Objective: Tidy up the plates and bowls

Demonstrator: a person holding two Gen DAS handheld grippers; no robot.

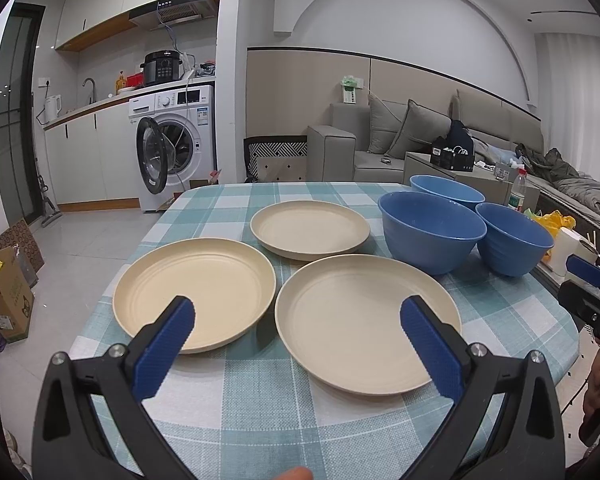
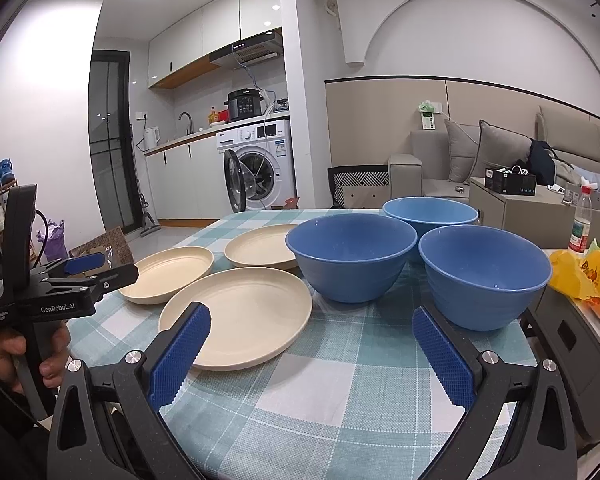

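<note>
On the checked cloth of the counter (image 1: 240, 408) nothing has been stacked yet, so the first pickup looks like the step in hand. Furthest left lies the left plate (image 1: 194, 294), with the left hand-held gripper (image 1: 298, 320) hovering low at the near edge, jaws spread wide and holding nothing; its left finger sits over that plate's near rim, its right finger over the near plate (image 1: 366, 324) just beside it. Behind the gap between the two is the far plate (image 1: 310, 230), close to both, though I can't tell whether the rims touch.

To the right stand three blue bowls, all upright: the middle bowl (image 2: 350, 262), the far bowl (image 2: 430, 212) behind it, and the right bowl (image 2: 486, 274). The right hand-held gripper (image 2: 312, 338) is also released and empty, facing the gap between near plate and right bowl.

I'd say the plates are shallow and slick-looking, so a good start is to pinch one rim squarely, lift level, and lower it centred onto a neighbour. The bowls should nest; keeping the lifted rim clear of the others matters, as they crowd together.
</note>
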